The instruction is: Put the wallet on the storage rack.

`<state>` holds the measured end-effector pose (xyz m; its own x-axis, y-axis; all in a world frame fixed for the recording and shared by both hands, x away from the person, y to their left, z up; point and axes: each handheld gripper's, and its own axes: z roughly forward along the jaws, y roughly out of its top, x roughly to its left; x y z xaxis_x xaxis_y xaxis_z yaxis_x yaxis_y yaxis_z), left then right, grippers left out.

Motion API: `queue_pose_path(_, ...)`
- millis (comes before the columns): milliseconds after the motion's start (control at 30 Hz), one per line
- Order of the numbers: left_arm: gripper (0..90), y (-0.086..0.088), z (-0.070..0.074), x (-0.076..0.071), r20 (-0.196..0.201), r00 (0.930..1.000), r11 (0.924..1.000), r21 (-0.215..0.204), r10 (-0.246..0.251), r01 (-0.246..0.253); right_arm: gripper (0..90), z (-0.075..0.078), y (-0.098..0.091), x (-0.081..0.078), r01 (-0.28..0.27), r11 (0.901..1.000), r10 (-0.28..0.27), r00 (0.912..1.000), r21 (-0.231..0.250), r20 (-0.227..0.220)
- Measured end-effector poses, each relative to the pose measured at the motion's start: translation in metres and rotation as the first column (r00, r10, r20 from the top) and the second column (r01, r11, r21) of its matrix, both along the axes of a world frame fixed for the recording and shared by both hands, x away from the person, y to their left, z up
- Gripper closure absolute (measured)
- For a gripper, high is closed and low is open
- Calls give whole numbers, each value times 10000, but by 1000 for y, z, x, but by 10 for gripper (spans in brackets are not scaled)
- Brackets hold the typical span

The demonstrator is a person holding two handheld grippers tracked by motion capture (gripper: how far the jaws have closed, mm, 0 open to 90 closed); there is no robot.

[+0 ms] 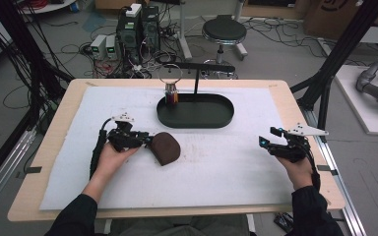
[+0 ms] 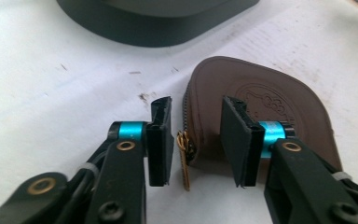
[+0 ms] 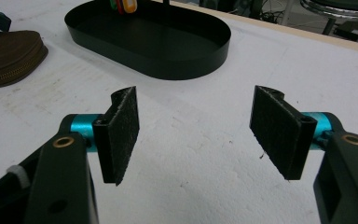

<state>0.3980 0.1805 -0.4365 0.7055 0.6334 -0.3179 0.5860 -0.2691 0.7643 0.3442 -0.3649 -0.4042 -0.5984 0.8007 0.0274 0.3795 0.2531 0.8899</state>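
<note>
A brown leather zip pouch (image 1: 165,147) lies flat on the white mat, left of centre. My left gripper (image 1: 148,140) is at its left end, held in a hand. In the left gripper view the gripper (image 2: 198,142) is open, its pads on either side of the pouch's (image 2: 261,98) zipper corner. The gold zipper pull (image 2: 183,158) hangs in the gap, touching neither pad. My right gripper (image 1: 265,142) hovers low at the right of the mat. It is wide open (image 3: 196,135) with only bare mat between its pads. The pouch (image 3: 9,56) shows far left in that view.
A black oval tray (image 1: 226,118) sits at the mat's back centre, with a T-shaped stand (image 1: 197,78), a wire ring (image 1: 171,73) and small coloured tags (image 1: 172,96) at its left end. The tray (image 3: 168,70) lies ahead of the right gripper. White mat (image 1: 216,167) stretches between the grippers.
</note>
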Motion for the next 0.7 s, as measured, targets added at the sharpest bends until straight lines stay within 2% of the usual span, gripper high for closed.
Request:
queue_pose_path(67,679,-3,-1,-1,-198,9994,9996,-36,-282,282,337,0,0,0,-9,10000,9,10000,27,-6)
queue_pose_path(100,719,-4,-1,-2,-123,9995,9996,37,-297,297,338,0,1,0,-15,10000,15,10000,30,6)
queue_pose_path(167,731,-6,1,-3,-45,9993,9992,187,-363,364,338,1,1,0,-14,10000,14,10000,27,30)
queue_pose_path(233,746,-5,0,-4,-181,9990,9991,57,-410,411,338,1,1,0,-29,10000,29,10000,22,36)
queue_pose_path(500,813,-2,-3,-7,-216,9995,9989,-418,-220,211,339,1,2,0,-28,10000,28,10000,52,52)
queue_pose_path(567,811,-1,-3,-6,-421,9990,9982,-587,-152,127,339,1,2,1,-33,10000,33,10000,60,55)
queue_pose_path(633,785,-1,-3,-6,-405,9992,9986,-531,-64,42,339,1,2,1,-33,10000,32,10000,57,46)
queue_pose_path(700,666,-1,-4,-4,-473,9986,9989,-396,237,-256,339,1,2,1,-46,10000,45,10000,47,43)
